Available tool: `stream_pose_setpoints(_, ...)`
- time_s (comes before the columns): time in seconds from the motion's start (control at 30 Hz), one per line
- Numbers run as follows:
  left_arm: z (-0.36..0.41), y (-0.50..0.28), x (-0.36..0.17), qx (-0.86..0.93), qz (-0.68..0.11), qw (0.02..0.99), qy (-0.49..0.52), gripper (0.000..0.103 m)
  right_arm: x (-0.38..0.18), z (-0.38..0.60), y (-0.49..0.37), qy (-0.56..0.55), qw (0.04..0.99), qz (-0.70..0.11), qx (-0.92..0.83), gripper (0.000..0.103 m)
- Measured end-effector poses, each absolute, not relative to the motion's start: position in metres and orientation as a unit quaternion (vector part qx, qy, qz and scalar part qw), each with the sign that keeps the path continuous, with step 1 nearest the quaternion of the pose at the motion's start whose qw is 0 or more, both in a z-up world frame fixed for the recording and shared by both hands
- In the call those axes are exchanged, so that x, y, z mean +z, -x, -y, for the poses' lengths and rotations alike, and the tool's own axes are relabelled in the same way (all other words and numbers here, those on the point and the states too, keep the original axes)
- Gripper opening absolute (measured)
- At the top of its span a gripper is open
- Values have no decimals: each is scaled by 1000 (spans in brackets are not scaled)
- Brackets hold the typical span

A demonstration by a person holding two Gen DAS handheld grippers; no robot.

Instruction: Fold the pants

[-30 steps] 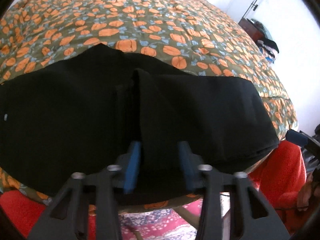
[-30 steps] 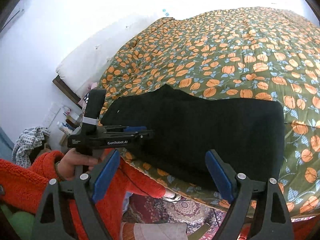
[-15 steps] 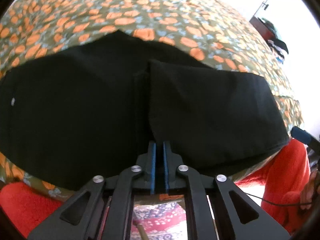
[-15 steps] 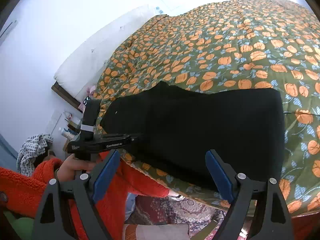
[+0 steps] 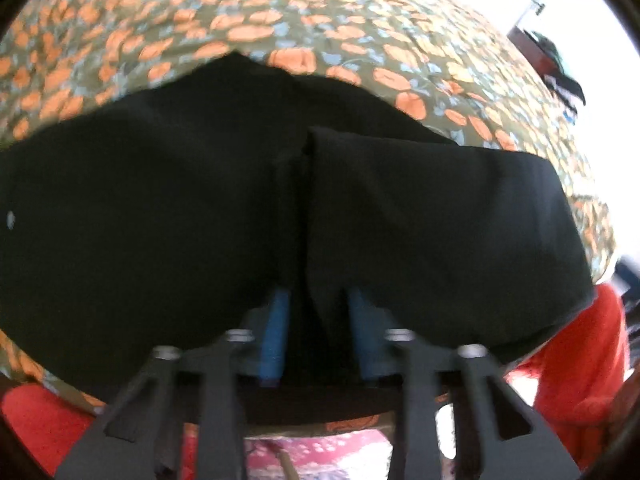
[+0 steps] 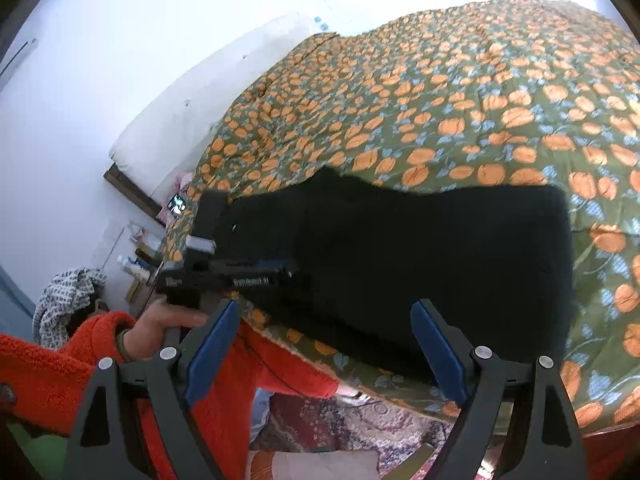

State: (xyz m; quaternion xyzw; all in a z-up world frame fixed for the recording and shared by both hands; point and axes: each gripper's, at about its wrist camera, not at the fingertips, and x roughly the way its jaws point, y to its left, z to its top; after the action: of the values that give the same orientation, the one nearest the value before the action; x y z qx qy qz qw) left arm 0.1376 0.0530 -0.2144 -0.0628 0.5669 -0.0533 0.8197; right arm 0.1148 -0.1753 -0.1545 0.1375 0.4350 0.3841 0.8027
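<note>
Pants (image 5: 200,208) folded on bed (image 6: 460,92) edge. Left gripper (image 5: 316,320) opening, fold of cloth between its jaws; right gripper (image 6: 324,344) wide, empty. Release step; next likely regrasp for another fold.

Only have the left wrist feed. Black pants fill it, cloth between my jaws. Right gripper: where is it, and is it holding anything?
Observer: The right gripper holds nothing; its jaws stand wide open, off the bed's near edge.
Operator: Left gripper from the side?
Observer: The left gripper reaches in at the near edge of the pants, towards their left end in the right wrist view. Its jaws are opening, with cloth between them.
Operator: Anything else on the bed?
Observer: A white pillow at the bed's head, apart from the pants.
</note>
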Motion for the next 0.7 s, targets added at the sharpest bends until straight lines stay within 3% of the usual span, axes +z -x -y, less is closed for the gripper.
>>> stream_pose_setpoints(0.07,-60,-135,-205,-61,-555,825,83,9,-146,190,-121,-144,818,-421,365,87)
stream_pose_setpoints(0.17,-83,-131,-188,-54,-526,839,130,9,-127,231,-138,-176,847,-387,320,88)
stream_pose_setpoints(0.3,-88,-134,-197,-38,-530,840,113,9,-106,279,-169,-230,845,-374,305,89)
stream_pose_setpoints(0.43,-80,-134,-207,-45,-543,833,99,9,-121,268,-197,-270,777,-423,379,89)
stream_pose_setpoints(0.57,-79,-133,-209,-53,-545,831,96,10,-204,246,-207,-281,691,-561,360,88)
stream_pose_setpoints(0.63,-77,-131,-211,-53,-548,830,90,10,-244,247,-203,-258,664,-627,315,79)
stream_pose_setpoints(0.7,-74,-131,-212,-51,-547,832,77,10,-243,253,-205,-268,661,-625,318,76)
